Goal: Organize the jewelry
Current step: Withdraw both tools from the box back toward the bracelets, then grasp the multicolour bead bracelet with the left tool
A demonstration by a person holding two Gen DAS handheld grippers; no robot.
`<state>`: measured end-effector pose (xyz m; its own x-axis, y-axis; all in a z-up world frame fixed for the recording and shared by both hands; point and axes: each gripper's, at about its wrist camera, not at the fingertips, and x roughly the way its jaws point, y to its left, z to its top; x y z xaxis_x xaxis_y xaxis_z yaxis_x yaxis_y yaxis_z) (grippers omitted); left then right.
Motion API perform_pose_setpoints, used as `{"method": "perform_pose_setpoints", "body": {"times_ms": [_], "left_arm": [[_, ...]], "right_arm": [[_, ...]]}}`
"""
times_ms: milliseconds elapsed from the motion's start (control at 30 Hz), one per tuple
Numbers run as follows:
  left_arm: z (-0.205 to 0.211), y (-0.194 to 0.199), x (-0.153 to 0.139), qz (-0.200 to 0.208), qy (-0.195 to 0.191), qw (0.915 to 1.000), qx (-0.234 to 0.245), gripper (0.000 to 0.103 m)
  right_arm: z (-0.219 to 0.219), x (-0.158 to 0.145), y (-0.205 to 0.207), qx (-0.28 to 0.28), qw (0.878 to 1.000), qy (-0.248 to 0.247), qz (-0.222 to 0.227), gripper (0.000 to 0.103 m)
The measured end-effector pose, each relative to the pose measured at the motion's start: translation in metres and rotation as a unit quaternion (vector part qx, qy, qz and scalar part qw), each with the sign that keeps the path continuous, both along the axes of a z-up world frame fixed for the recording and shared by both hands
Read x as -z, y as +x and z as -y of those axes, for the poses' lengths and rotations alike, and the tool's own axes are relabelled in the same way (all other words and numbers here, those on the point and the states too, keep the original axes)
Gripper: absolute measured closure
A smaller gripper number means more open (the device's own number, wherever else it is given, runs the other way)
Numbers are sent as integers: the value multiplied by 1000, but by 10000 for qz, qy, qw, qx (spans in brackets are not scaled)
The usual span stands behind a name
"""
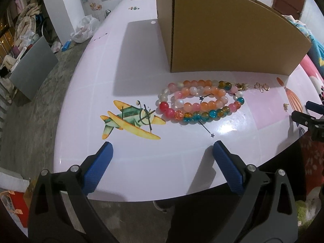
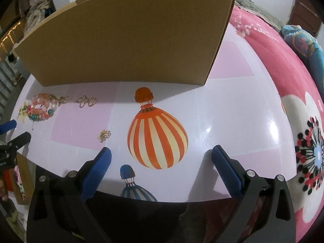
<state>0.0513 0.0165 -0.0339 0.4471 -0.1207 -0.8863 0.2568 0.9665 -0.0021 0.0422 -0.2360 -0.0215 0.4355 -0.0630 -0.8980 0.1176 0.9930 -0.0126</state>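
Pink table [image 1: 141, 168] is being used as the work spot. Left gripper [image 1: 162, 149] and right gripper [image 2: 161, 154] are being held wide apart, empty. Farther off, bead bracelets [image 1: 200, 101] are lying just before the cardboard box [image 1: 222, 34], gold earrings [image 1: 262, 86] beside them.

Both grippers gape, holding nothing.
The left gripper [image 1: 162, 150] fills the bottom of its frame, blue pads [image 1: 227, 168] spread wide. The right gripper [image 2: 161, 155] sits likewise at the bottom of its frame, jaws wide apart.
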Motion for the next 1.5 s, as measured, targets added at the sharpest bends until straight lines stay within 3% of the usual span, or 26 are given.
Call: {"method": "perform_pose_setpoints", "body": {"times_ms": [100, 367, 500, 667, 900, 1067, 1267, 1433, 1500], "left_arm": [[-1, -1, -1, 42, -14, 10000, 21, 7], [-4, -9, -3, 251, -27, 9996, 103, 7], [-13, -15, -10, 394, -396, 9984, 106, 7], [-22, -22, -22, 723, -666, 9950, 184, 7], [-38, -30, -44, 1322, -1191, 9838, 203, 8], [-49, -35, -54, 1593, -1352, 9774, 322, 9], [-59, -30, -56, 1595, -1650, 9721, 478, 28], [-57, -4, -45, 1163, -1715, 9761, 657, 47], [-56, 5, -41, 1012, -1689, 9781, 670, 53]], "right_arm": [[1, -9, -7, 85, 9996, -101, 230, 7], [-8, -62, -31, 189, 9901, -147, 1382, 7], [-15, -75, -38, 163, 9854, 52, 1693, 7], [-20, -84, -35, 40, 9819, 474, 1835, 7], [-41, -85, -29, -194, 9778, 940, 1861, 7], [-54, -83, -32, -391, 9738, 1201, 1889, 7], [-67, -67, -26, -445, 9720, 1616, 1647, 7], [-74, -47, -12, -411, 9704, 1901, 1432, 19], [-77, -40, -6, -424, 9698, 2011, 1312, 29]]}}
